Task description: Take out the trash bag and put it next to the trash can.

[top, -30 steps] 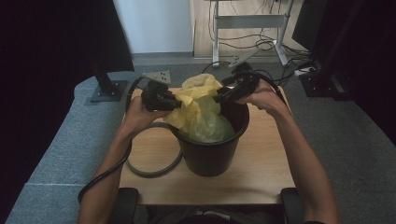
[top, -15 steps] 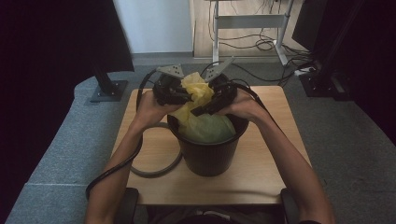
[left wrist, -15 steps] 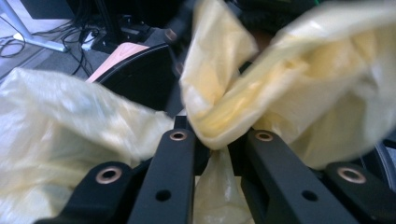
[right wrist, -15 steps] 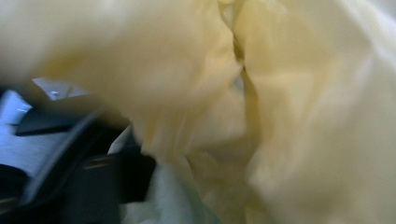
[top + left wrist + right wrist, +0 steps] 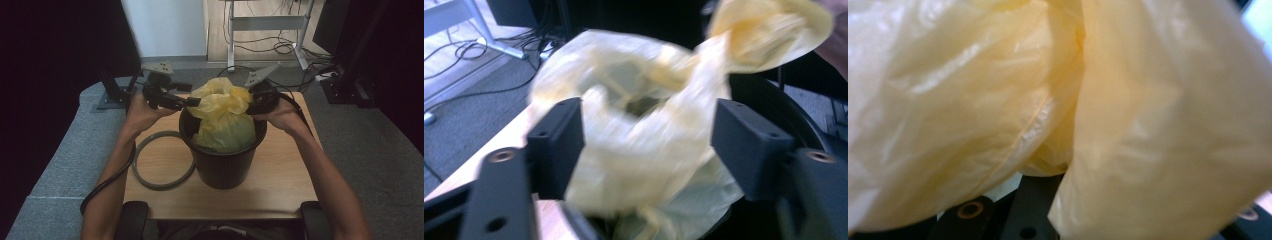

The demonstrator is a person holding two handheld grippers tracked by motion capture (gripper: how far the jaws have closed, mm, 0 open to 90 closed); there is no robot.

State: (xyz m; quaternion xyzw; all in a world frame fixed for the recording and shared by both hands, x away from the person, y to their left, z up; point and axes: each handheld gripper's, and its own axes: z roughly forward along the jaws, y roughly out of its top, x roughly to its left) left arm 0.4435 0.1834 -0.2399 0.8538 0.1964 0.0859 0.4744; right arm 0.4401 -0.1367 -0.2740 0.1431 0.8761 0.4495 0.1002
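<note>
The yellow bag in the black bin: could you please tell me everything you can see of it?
The yellow bag is thin, crinkled, translucent plastic, bunched above the rim of the black bin, its paler lower part inside. The right gripper is shut on its top at the person's right. The left gripper stands open beside it, its jaws having just opened, pads clear of the film.

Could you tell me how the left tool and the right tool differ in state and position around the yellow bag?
The left tool stands open, its jaws having just been opening, clear of the yellow bag; the right tool has just been closing and is shut on the bag's top. In the high view the left tool sits left of the black bucket, the right tool on the opposite side. Both hover at rim height.
</note>
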